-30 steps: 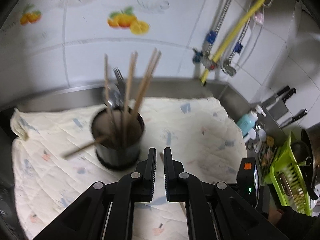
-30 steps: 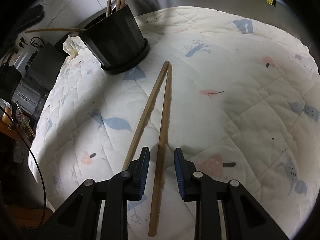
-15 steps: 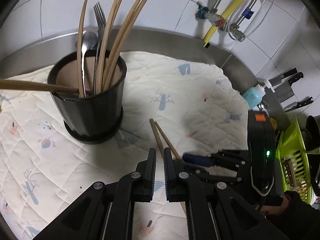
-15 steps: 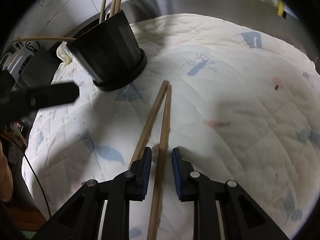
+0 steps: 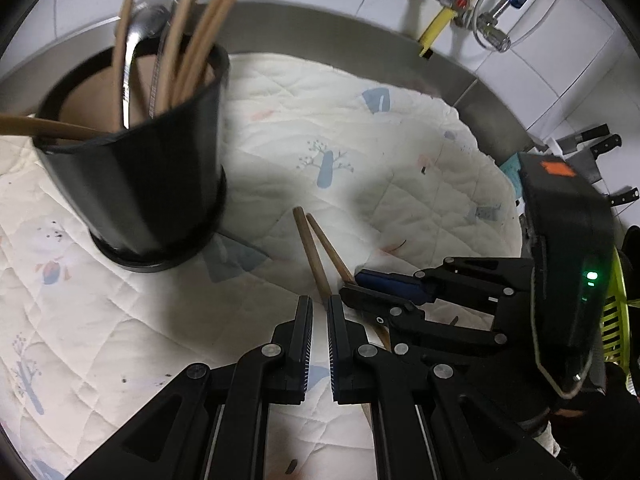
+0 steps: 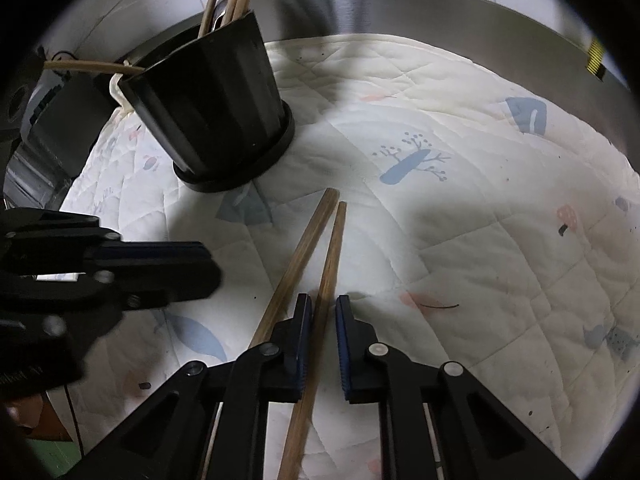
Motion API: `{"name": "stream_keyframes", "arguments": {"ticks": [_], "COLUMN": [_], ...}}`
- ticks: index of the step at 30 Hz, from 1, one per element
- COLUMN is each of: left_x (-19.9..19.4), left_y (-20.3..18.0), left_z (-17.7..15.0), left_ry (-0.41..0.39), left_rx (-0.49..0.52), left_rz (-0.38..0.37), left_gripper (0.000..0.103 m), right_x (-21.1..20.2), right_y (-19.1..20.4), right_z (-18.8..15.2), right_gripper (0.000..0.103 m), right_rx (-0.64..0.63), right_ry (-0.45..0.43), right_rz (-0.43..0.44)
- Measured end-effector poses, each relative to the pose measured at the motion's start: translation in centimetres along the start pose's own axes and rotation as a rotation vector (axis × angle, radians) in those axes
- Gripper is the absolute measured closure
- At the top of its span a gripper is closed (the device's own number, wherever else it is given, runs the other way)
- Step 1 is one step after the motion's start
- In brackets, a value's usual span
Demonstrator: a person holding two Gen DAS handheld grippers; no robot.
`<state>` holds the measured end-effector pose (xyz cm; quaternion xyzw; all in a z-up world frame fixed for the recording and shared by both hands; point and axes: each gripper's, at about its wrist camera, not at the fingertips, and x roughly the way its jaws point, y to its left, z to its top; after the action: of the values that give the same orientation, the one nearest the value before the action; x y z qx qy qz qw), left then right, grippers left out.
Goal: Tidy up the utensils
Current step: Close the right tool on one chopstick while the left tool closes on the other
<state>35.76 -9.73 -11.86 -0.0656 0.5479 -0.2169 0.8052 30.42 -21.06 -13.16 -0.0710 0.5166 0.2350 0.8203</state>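
Note:
Two brown wooden chopsticks lie side by side on the quilted cloth, tips toward a black utensil holder. The holder holds several chopsticks, a spoon and a fork. My right gripper is open a little, low over the cloth; the right chopstick lies between its fingers, the left one just outside its left finger. It also shows in the left wrist view. My left gripper is nearly shut and empty, just left of the chopsticks; it shows in the right wrist view.
A steel counter rim and tiled wall run behind the cloth. Yellow hose and valves hang at the back right. Knives and a green rack stand at the right.
Both grippers moved forward and lower toward the chopsticks and holder. The right gripper's fingers narrowed slightly around the right chopstick. The left gripper came in close beside the right one.

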Motion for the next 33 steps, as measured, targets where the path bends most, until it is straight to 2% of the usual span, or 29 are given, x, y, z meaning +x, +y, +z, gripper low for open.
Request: {"name": "stream_keyframes", "arguments": {"ticks": [5, 8, 15, 22, 23, 26, 33], "left_x": [1.3, 1.7, 2.4, 3.9, 4.1, 4.5, 5.0], "left_y": [0.1, 0.2, -0.1, -0.4, -0.5, -0.6, -1.2], "left_z": [0.2, 0.2, 0.6, 1.2, 1.3, 1.4, 1.6], "left_ry": [0.022, 0.033, 0.047, 0.078, 0.079, 0.083, 0.085], "left_rx": [-0.015, -0.021, -0.035, -0.045, -0.048, -0.048, -0.044], "left_rz": [0.007, 0.013, 0.000, 0.033, 0.031, 0.056, 0.098], "left_gripper": [0.094, 0.094, 0.094, 0.094, 0.093, 0.080, 0.079], "right_x": [0.1, -0.2, -1.3, -1.9, -1.9, -1.7, -1.4], "right_y": [0.1, -0.6, -1.9, -3.3, -3.3, -3.4, -3.3], "right_z": [0.1, -0.2, -1.6, -2.7, -2.7, -2.7, -2.3], "right_gripper": [0.092, 0.092, 0.092, 0.092, 0.092, 0.092, 0.092], "right_rx": [-0.006, 0.027, 0.044, 0.080, 0.079, 0.090, 0.092], "right_ry": [0.000, 0.005, -0.003, -0.003, -0.001, 0.003, 0.011], "right_rz": [-0.004, 0.025, 0.002, -0.001, -0.002, 0.003, 0.006]}}
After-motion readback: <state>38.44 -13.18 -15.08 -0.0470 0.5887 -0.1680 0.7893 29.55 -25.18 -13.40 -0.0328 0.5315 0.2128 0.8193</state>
